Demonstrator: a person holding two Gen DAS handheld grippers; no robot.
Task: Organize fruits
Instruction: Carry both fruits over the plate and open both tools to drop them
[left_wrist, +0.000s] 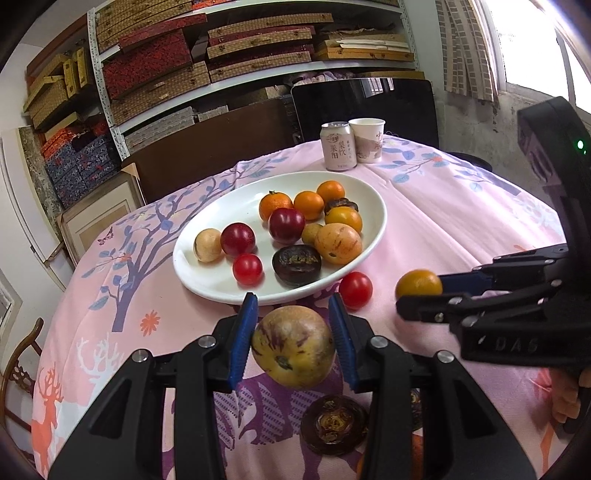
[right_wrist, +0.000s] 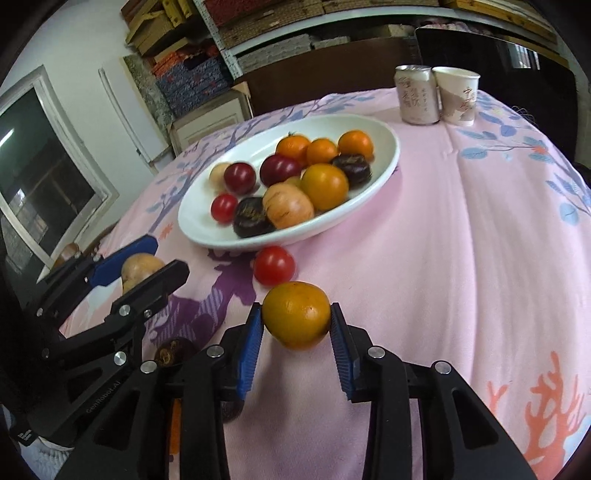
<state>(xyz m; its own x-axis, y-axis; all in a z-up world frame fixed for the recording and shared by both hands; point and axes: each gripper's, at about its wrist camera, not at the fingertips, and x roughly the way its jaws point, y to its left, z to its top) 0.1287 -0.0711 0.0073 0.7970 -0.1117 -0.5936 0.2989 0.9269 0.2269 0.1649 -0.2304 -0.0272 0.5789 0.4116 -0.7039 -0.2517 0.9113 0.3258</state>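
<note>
Pink patterned cloth (left_wrist: 443, 221) covers the round table, and just above it the left gripper (left_wrist: 293, 334) clamps a yellow purple-streaked fruit (left_wrist: 293, 347) at its widest girth, long axis lying across the pads, dark stem scar facing the camera. Beside it the right gripper (right_wrist: 297, 325) pinches an orange fruit (right_wrist: 295, 314), pads touching as its jaws ease apart. Both point toward the white plate (left_wrist: 207, 273) of gathered fruit, presumably their destination; a red tomato (left_wrist: 355, 290) and a dark fruit (left_wrist: 334, 422) remain on the cloth.
</note>
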